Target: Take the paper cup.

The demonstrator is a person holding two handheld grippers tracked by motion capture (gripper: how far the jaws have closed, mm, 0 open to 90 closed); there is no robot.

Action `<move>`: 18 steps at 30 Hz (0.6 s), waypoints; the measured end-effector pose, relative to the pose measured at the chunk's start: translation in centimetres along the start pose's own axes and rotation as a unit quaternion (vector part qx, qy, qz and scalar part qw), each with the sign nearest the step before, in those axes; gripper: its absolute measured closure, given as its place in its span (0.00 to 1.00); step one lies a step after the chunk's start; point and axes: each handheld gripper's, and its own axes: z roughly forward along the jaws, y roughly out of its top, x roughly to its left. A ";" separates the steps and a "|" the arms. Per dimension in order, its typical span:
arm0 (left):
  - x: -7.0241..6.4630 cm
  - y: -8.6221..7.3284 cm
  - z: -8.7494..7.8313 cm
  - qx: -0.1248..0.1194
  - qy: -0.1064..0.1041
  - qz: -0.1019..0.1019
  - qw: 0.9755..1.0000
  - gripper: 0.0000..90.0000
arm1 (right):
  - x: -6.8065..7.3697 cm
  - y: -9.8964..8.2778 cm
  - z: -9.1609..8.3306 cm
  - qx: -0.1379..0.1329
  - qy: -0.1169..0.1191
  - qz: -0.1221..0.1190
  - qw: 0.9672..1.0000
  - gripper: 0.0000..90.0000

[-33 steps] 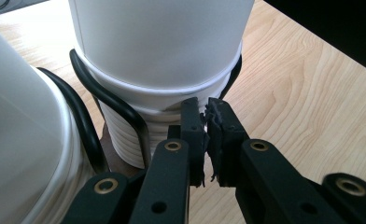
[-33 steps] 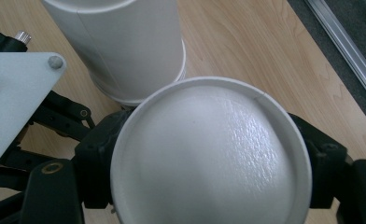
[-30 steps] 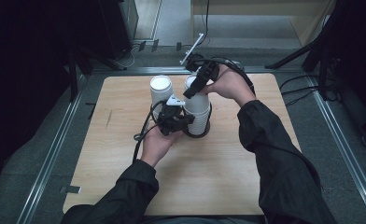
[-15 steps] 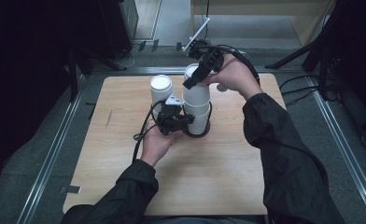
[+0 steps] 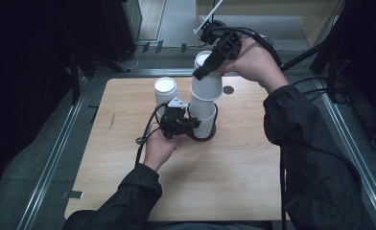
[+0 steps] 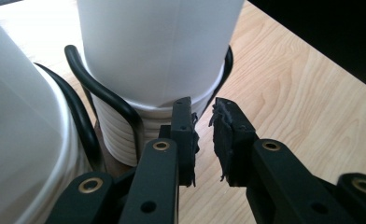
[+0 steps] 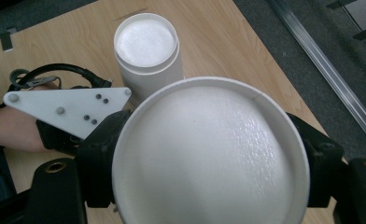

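A light wooden table (image 5: 224, 191) with rounded corners carries the things; it sits inside a grey metal frame (image 5: 52, 158) on a dark floor. On its far half stands a stack of upside-down white paper cups (image 5: 204, 125) inside a black wire ring holder (image 5: 214, 134), which rests on the board. Just beside it, toward the far left, a second upside-down white cup (image 5: 165, 91) stands directly on the wood, apart from the stack. A small dark round mark (image 5: 229, 89) shows on the far part of the tabletop. The near half is bare wood grain
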 end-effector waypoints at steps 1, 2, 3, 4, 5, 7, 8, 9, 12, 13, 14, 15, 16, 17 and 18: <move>0.0 0.0 0.0 0.000 0.000 0.000 1.000 0.85 | 0.0 0.0 0.0 0.000 0.000 0.000 1.000 0.28; -0.1 0.0 -0.1 -0.001 -0.004 0.000 1.000 0.85 | 0.1 -0.2 -0.6 -0.002 0.002 0.000 1.000 0.28; -0.1 0.0 -0.1 -0.001 -0.004 0.000 1.000 0.82 | 0.1 -0.2 -0.6 -0.002 0.002 0.000 1.000 0.28; 0.0 -0.1 -0.2 0.003 -0.012 0.002 1.000 0.79 | 0.1 -0.5 -1.1 -0.005 0.001 0.002 1.000 0.28; 0.0 -0.1 -0.3 0.005 -0.012 0.003 1.000 0.77 | 0.0 -0.7 -1.4 -0.006 0.006 0.004 1.000 0.28; -0.1 -0.1 -0.5 0.006 -0.012 0.005 1.000 0.73 | 0.2 -1.1 -2.0 -0.003 0.004 0.004 1.000 0.28; -0.1 -0.1 -0.7 0.007 -0.014 0.007 1.000 0.72 | 0.2 -1.4 -2.3 -0.002 0.005 0.005 1.000 0.28; 0.0 -0.1 -0.8 0.007 -0.014 0.010 1.000 0.71 | 0.3 -1.7 -2.6 -0.003 0.007 0.005 1.000 0.28; 0.0 -0.3 -1.2 0.010 -0.021 0.010 1.000 0.68 | 0.5 -2.6 -3.3 -0.003 0.003 0.005 1.000 0.28; 0.0 -0.3 -1.3 0.012 -0.026 0.012 1.000 0.66 | 0.5 -3.0 -3.5 -0.006 -0.005 0.003 1.000 0.28; 0.0 -0.4 -1.4 0.011 -0.031 0.011 0.999 0.65 | 0.5 -3.4 -3.6 -0.008 -0.003 0.006 1.000 0.28; 0.0 -0.4 -1.5 0.010 -0.035 0.015 0.999 0.62 | 0.4 -3.8 -3.8 -0.010 0.003 0.011 1.000 0.28; 0.0 -0.5 -1.7 0.008 -0.032 0.021 0.999 0.61 | 0.4 -4.3 -3.9 -0.011 0.003 0.015 1.000 0.28; 0.0 -0.6 -1.8 0.001 -0.031 0.028 0.999 0.58 | 0.4 -4.8 -4.1 -0.008 0.004 0.017 1.000 0.28; 0.0 -0.7 -1.9 -0.004 -0.035 0.034 0.999 0.54 | 0.4 -5.2 -4.2 -0.009 0.003 0.016 1.000 0.28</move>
